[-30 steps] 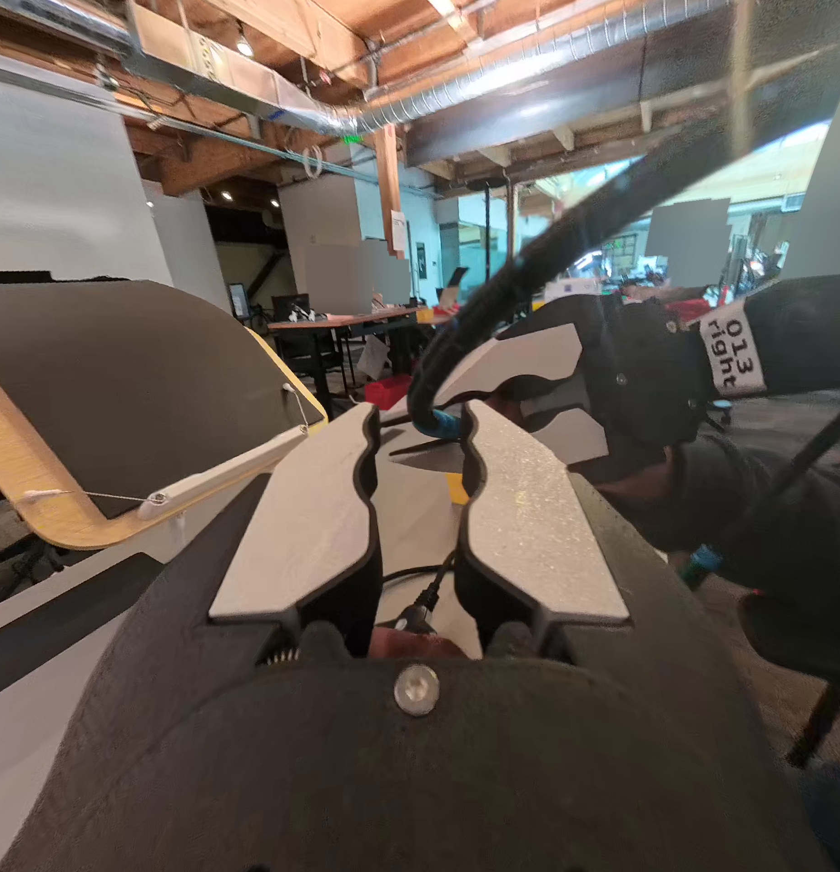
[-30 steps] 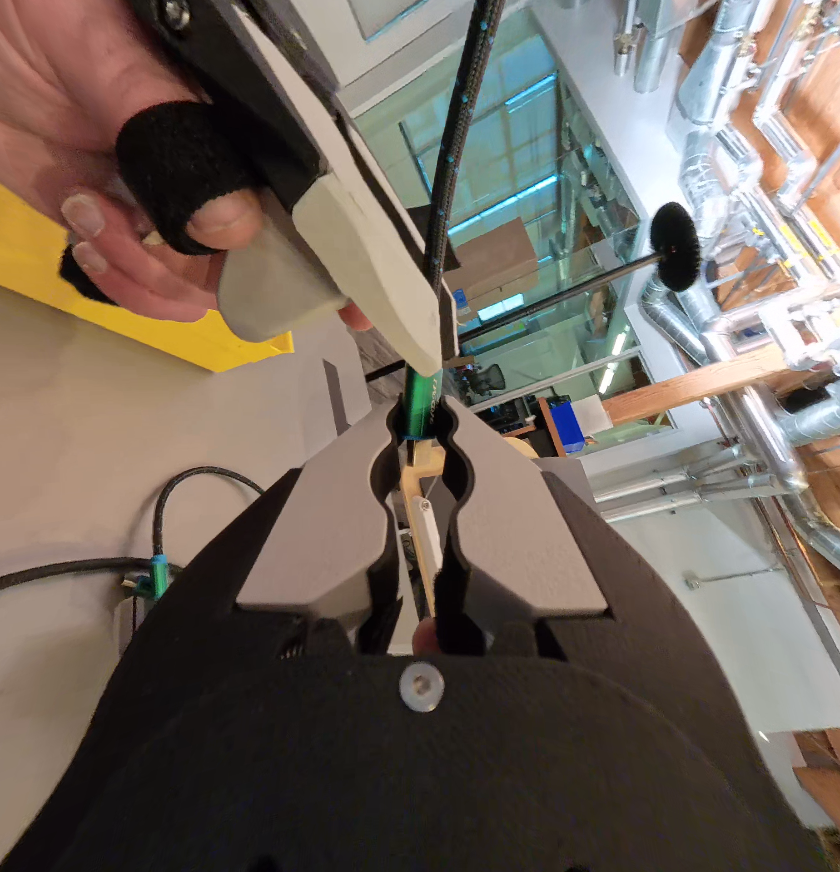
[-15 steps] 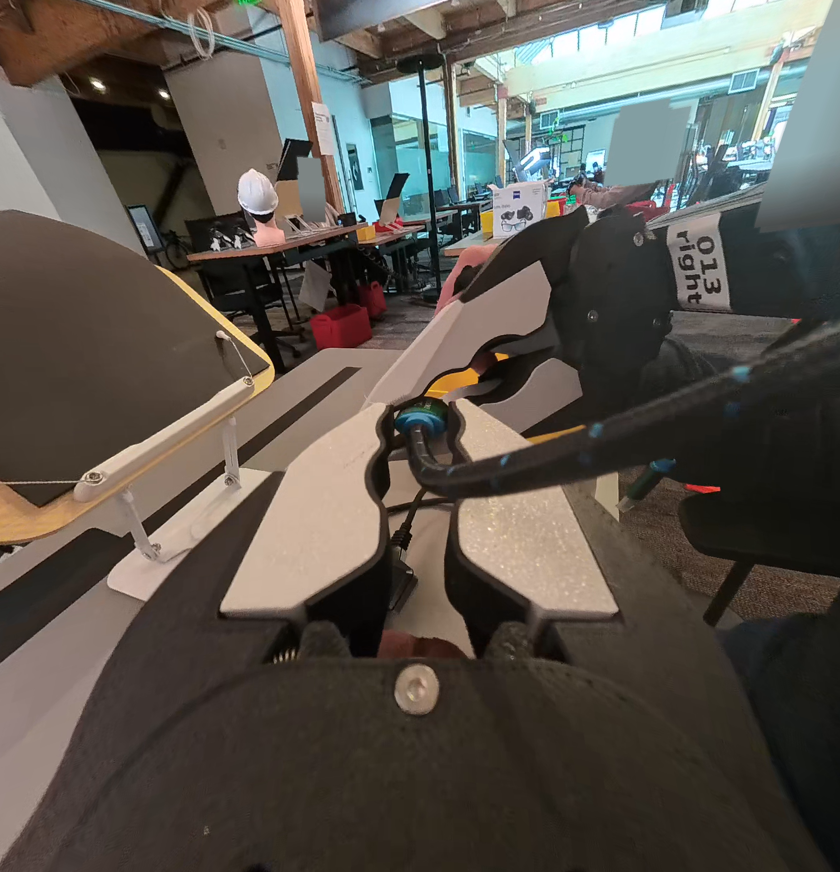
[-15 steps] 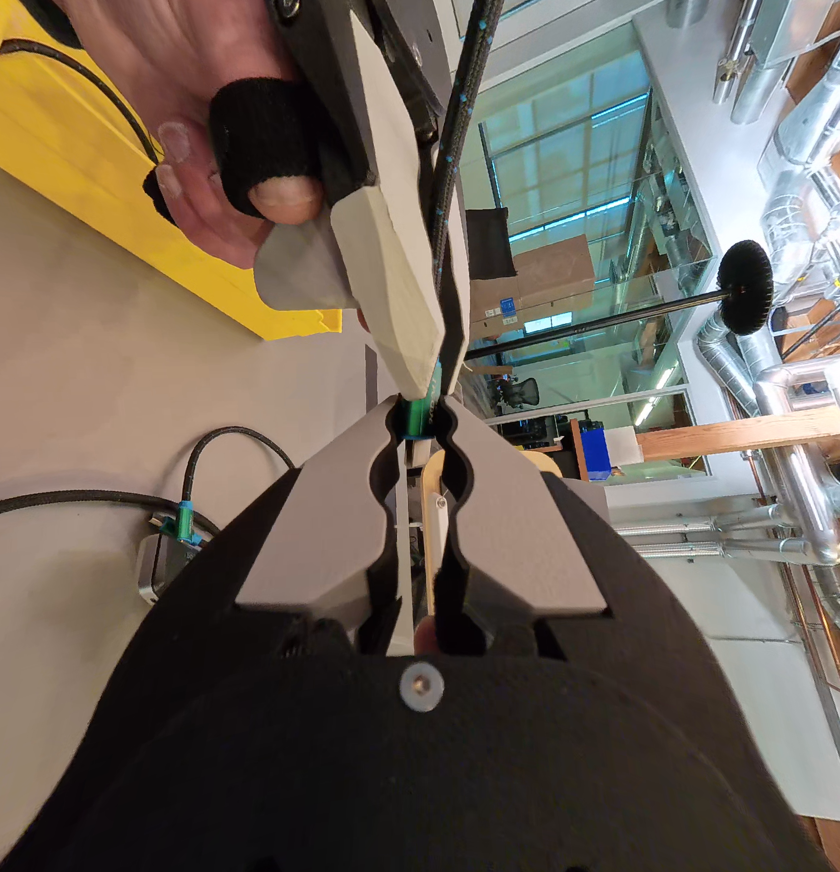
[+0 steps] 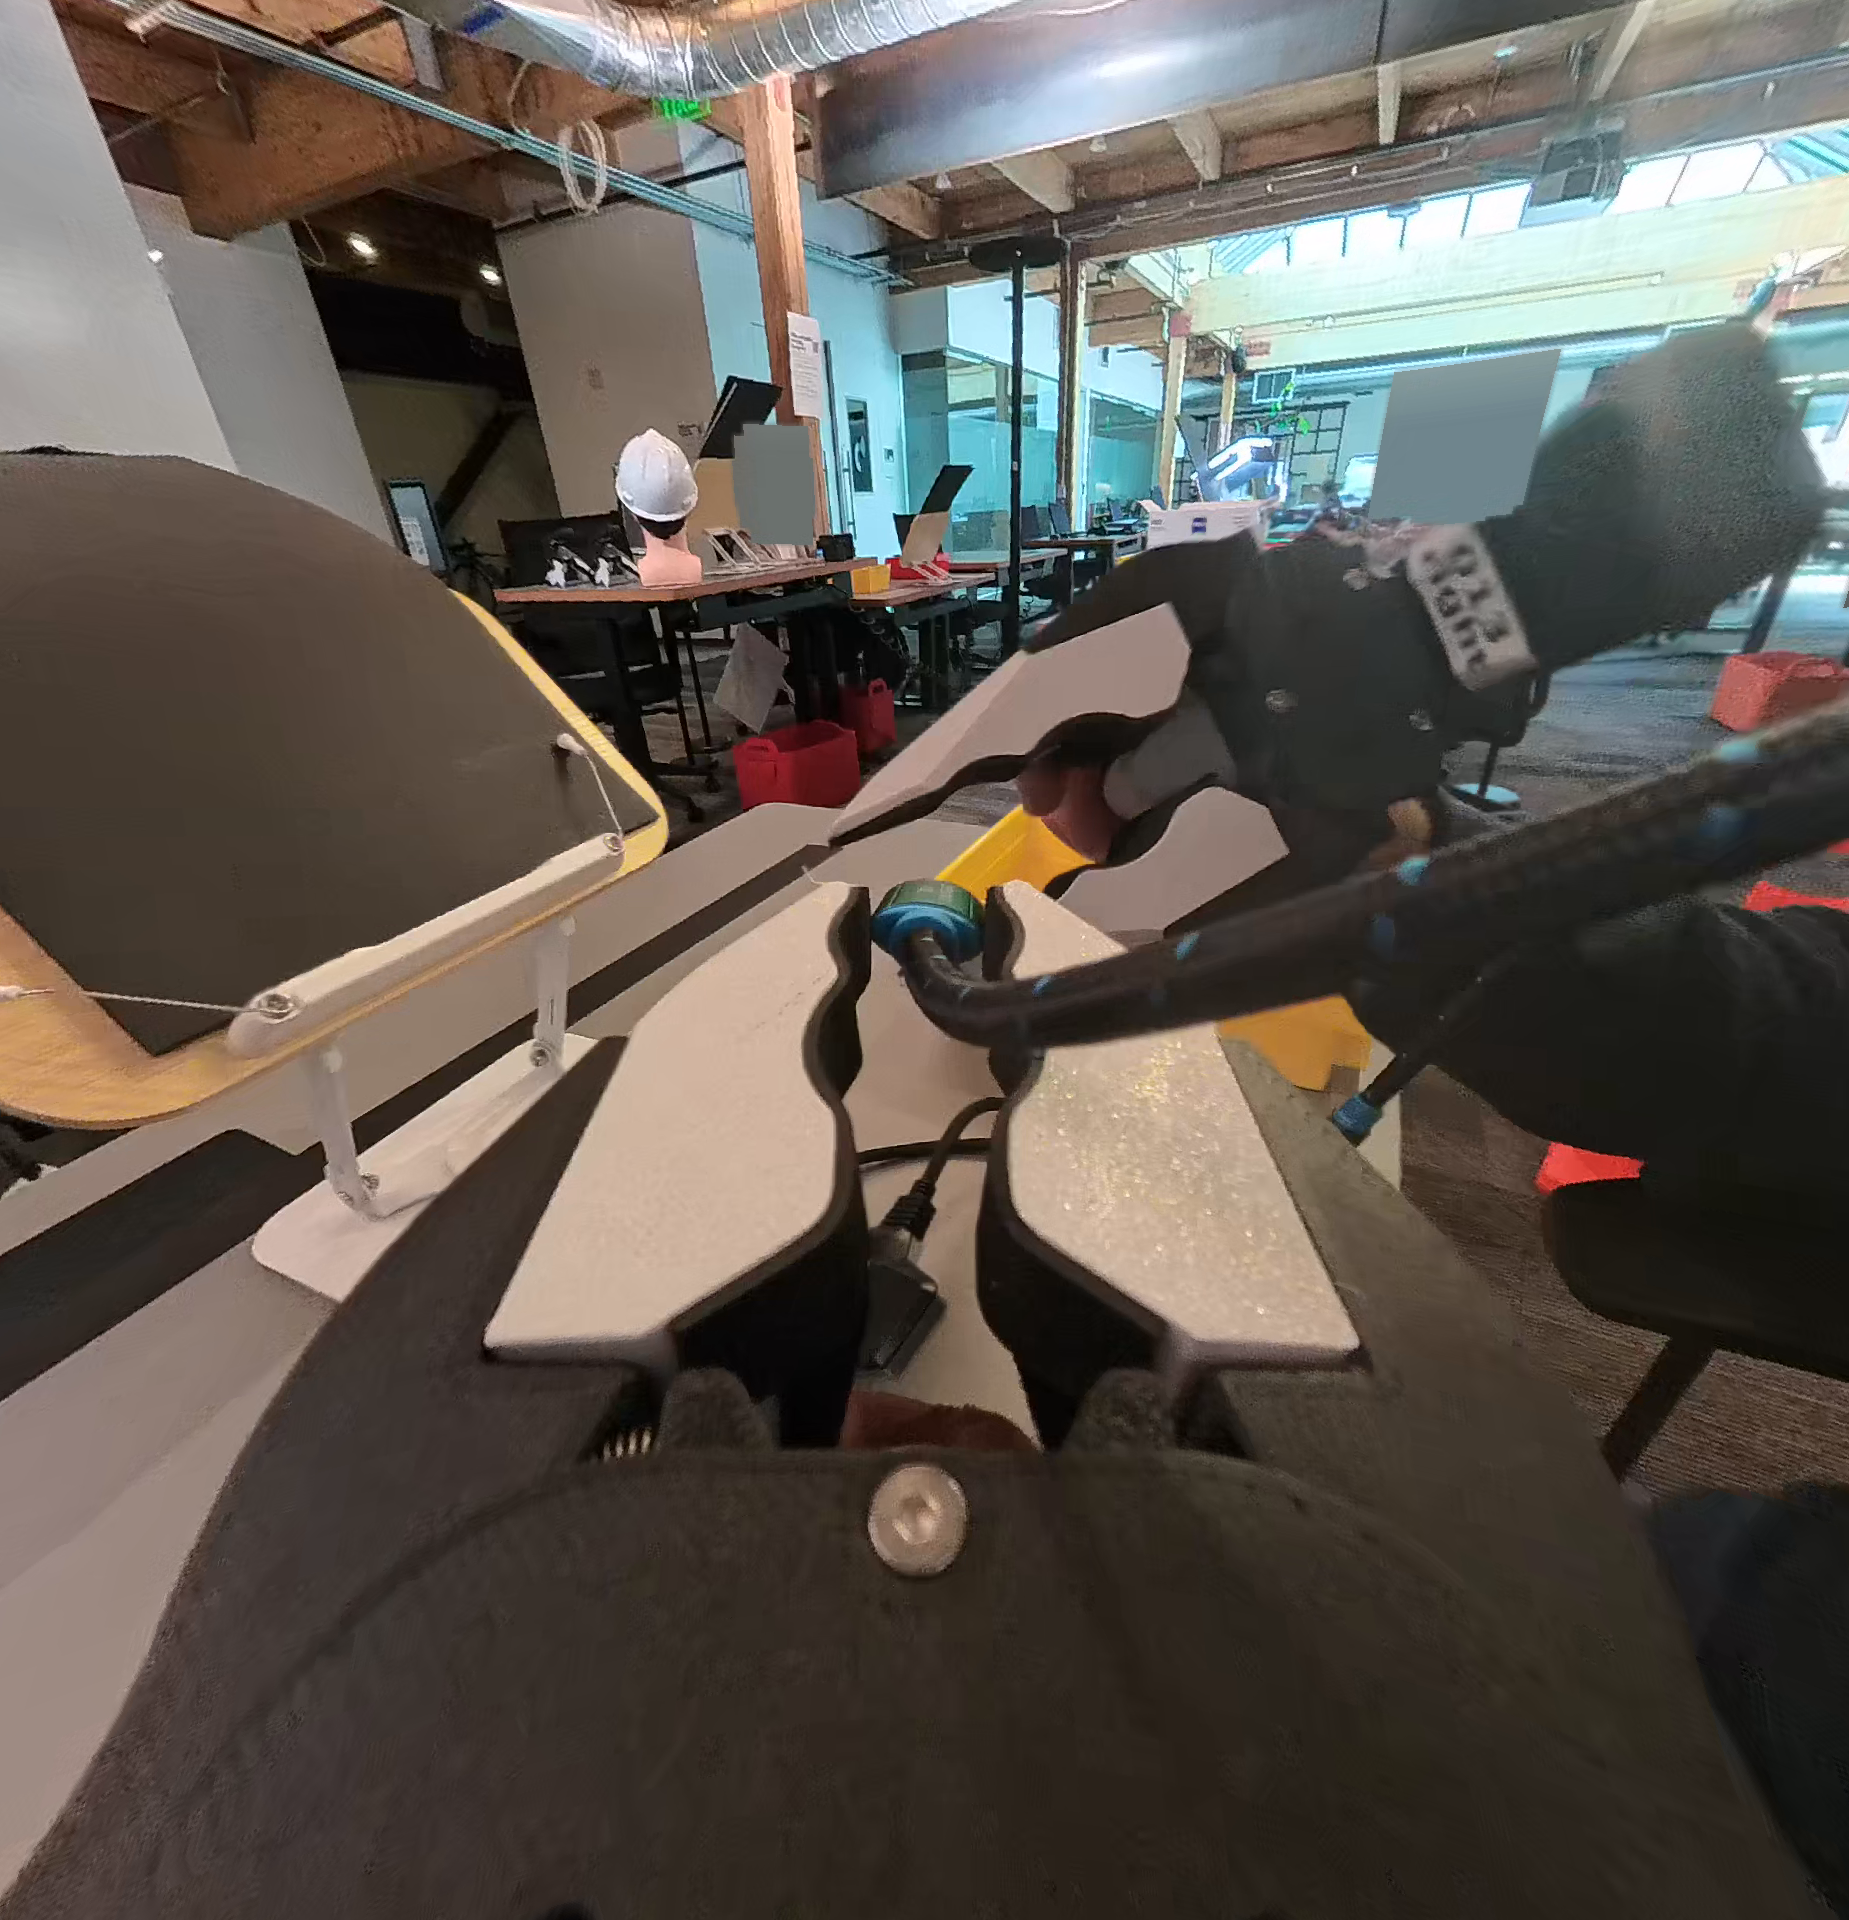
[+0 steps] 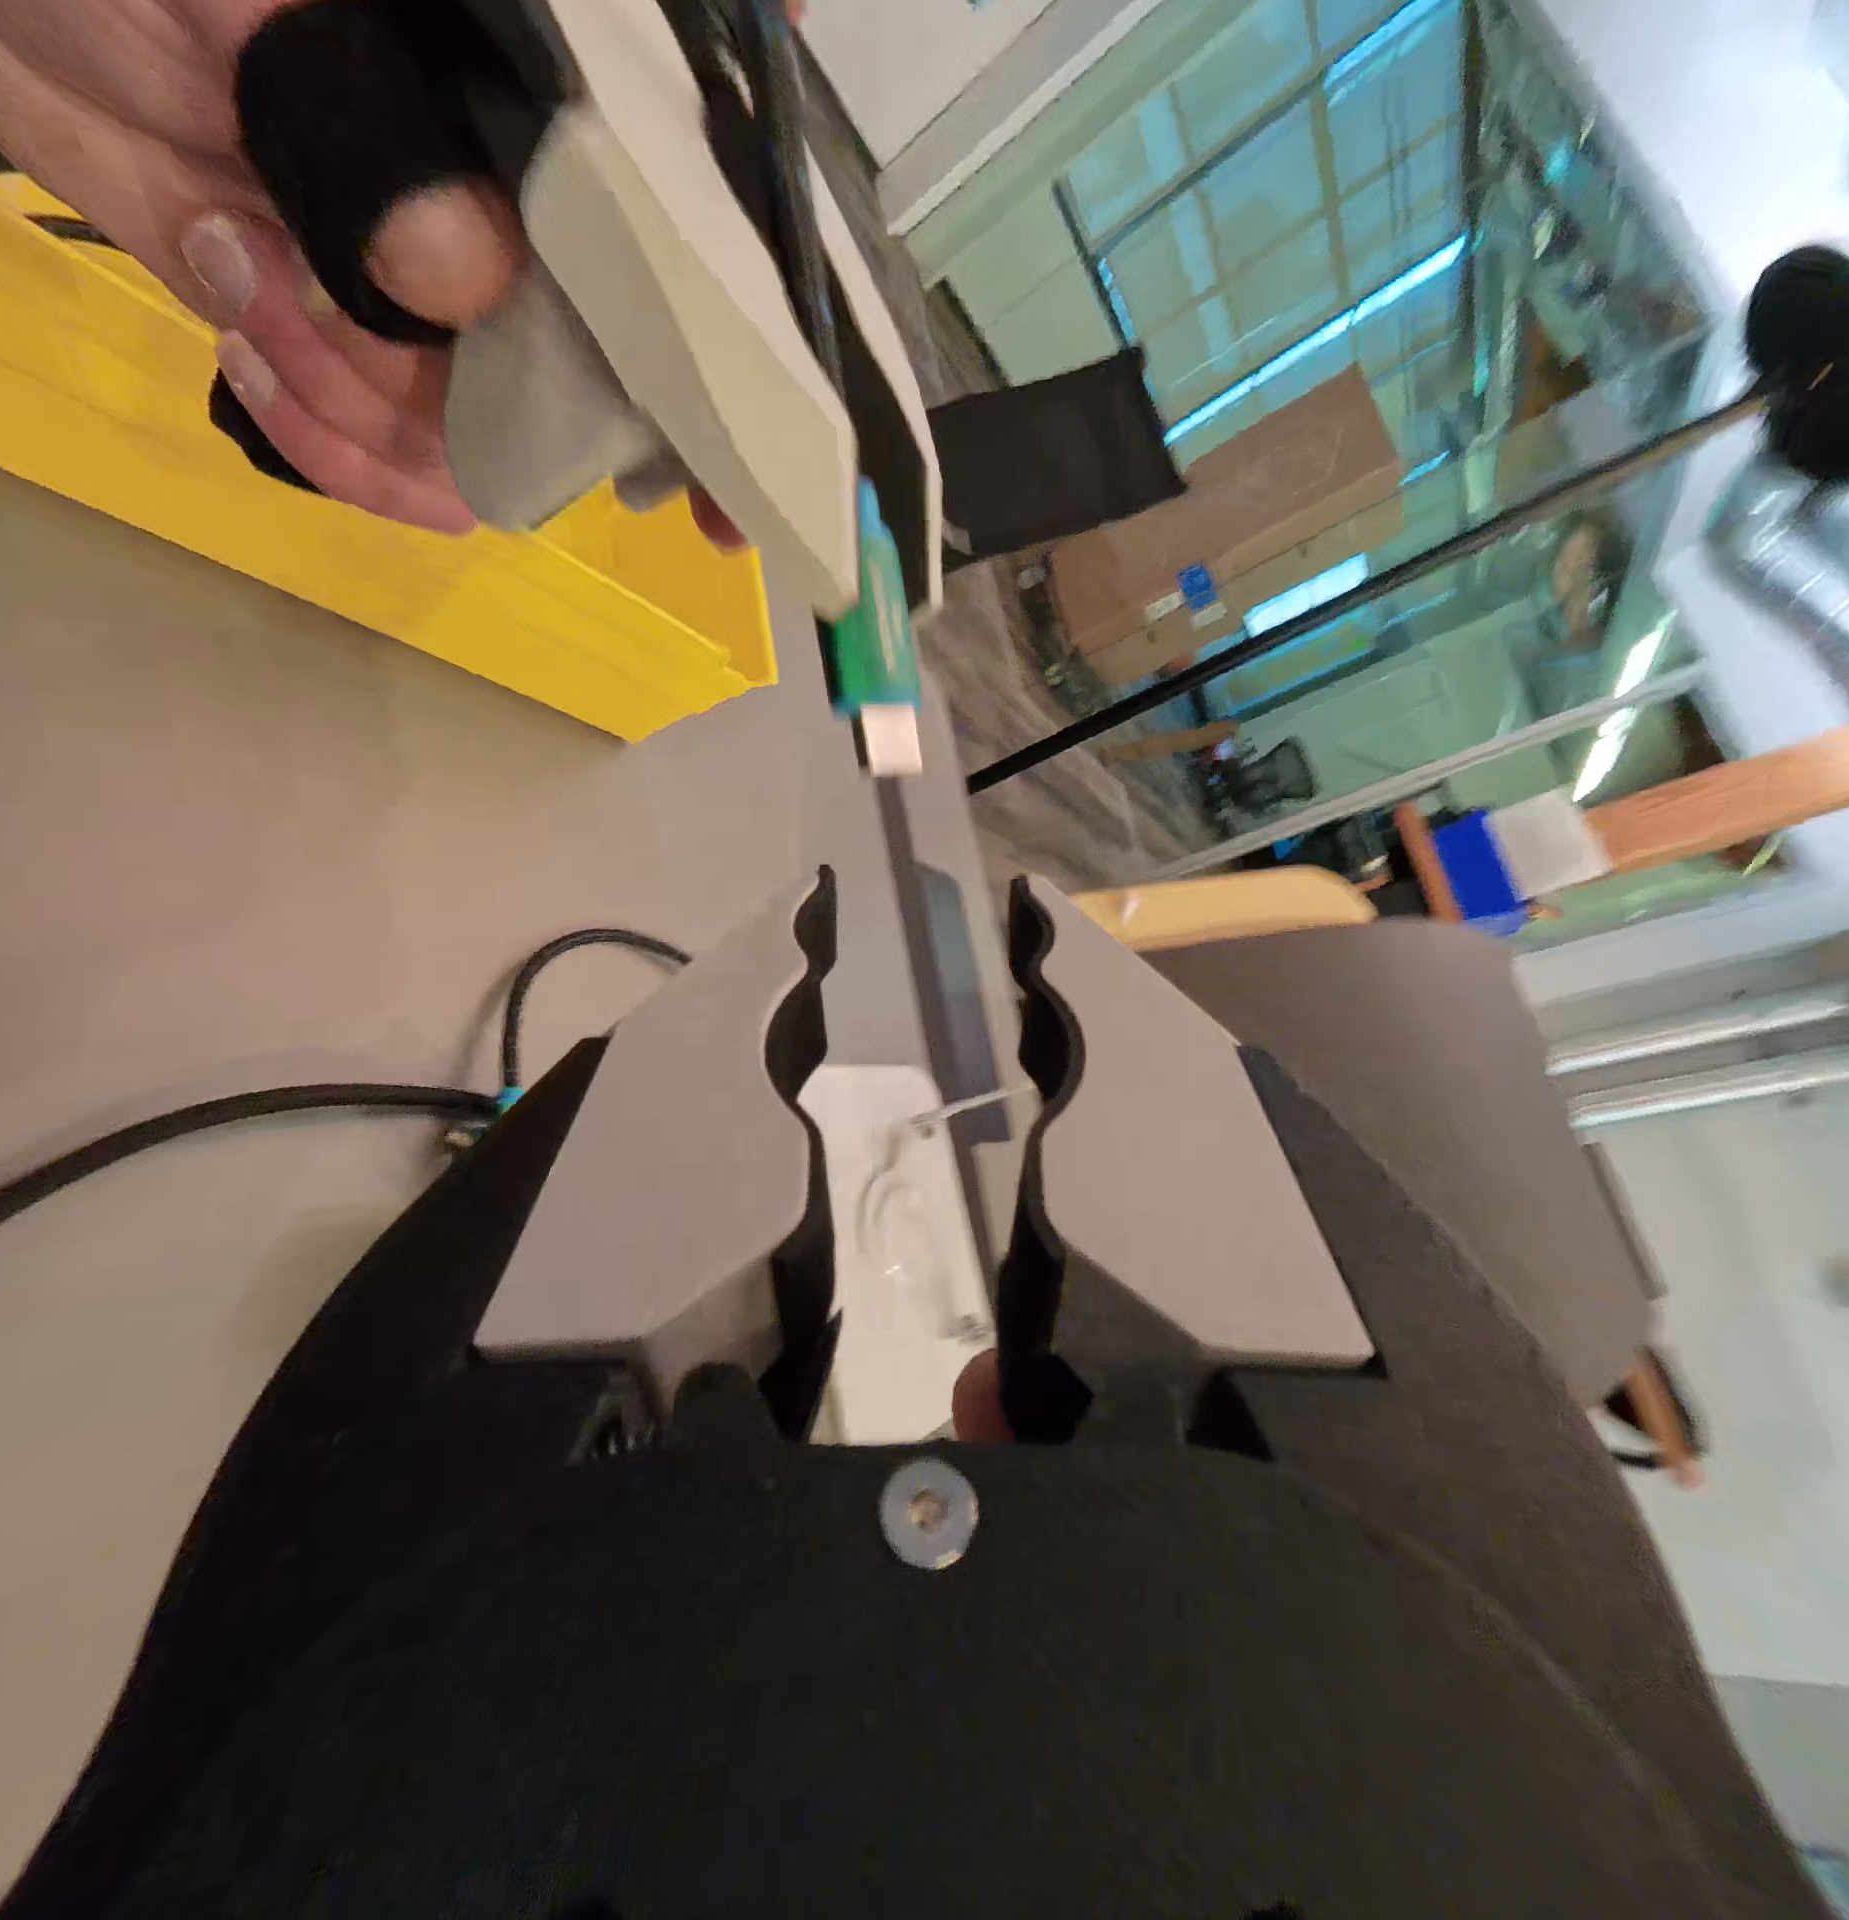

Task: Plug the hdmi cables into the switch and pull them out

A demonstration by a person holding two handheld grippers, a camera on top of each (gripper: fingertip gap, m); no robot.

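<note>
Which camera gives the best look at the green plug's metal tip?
The right wrist view: the green plug sticks out from the left gripper, side-on, its silver tip bare, though blurred. The left wrist view shows only the plug's rear collar and cable; the tip is hidden.

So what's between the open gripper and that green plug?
Nothing. In the right wrist view the right gripper and the green plug are separated only by air, with bare grey table behind.

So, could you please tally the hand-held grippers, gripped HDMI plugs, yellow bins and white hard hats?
Hand-held grippers: 2 (left hand-held gripper, right hand-held gripper)
Gripped HDMI plug: 1
Yellow bin: 1
White hard hat: 1
Total: 5
</note>
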